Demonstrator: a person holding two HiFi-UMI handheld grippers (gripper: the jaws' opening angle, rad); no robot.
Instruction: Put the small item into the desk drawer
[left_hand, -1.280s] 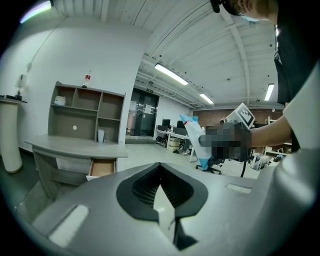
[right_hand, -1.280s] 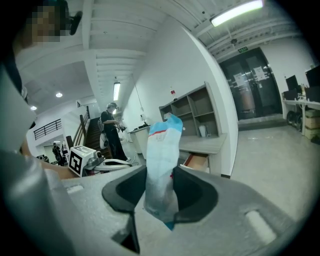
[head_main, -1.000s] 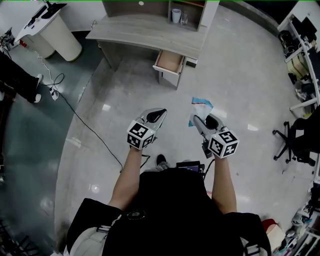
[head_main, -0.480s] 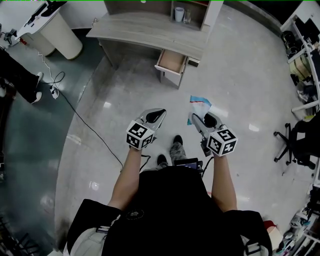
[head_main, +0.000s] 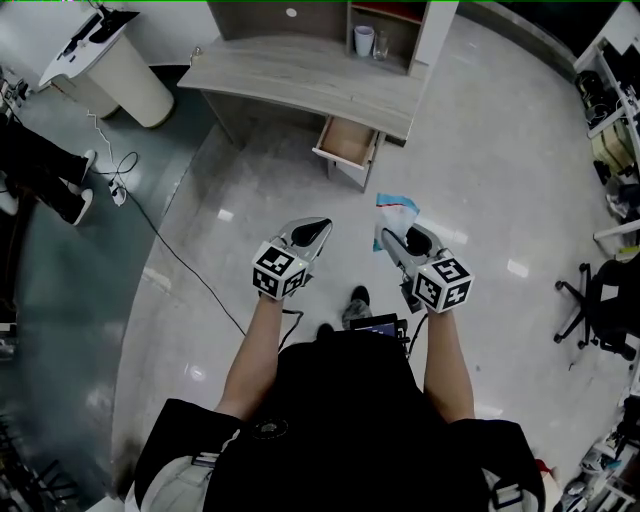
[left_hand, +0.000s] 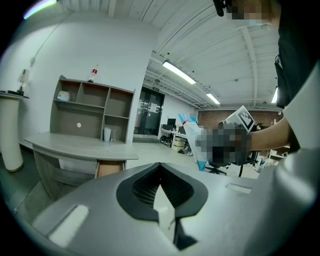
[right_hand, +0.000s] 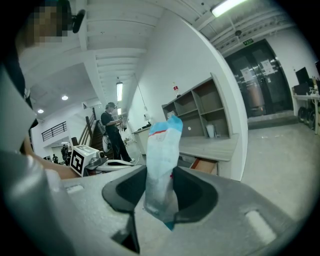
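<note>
The grey desk (head_main: 300, 75) stands ahead, and its wooden drawer (head_main: 348, 140) is pulled open; the drawer also shows in the left gripper view (left_hand: 110, 169) and the right gripper view (right_hand: 205, 165). My right gripper (head_main: 400, 238) is shut on a small blue-and-white packet (head_main: 396, 212), which stands upright between the jaws (right_hand: 162, 165). My left gripper (head_main: 318, 228) is beside it at the same height, shut and holding nothing (left_hand: 160, 167). Both are held over the floor, well short of the drawer.
A white rounded bin (head_main: 125, 75) stands left of the desk. A black cable (head_main: 170, 250) runs across the floor on the left. A person's legs (head_main: 45, 180) are at the far left. An office chair (head_main: 600, 300) is at the right. A cup (head_main: 364, 40) sits in the desk's shelf unit.
The desk and open drawer have shifted down in the head view as I walk toward them. Both grippers keep their pose, the packet still held.
</note>
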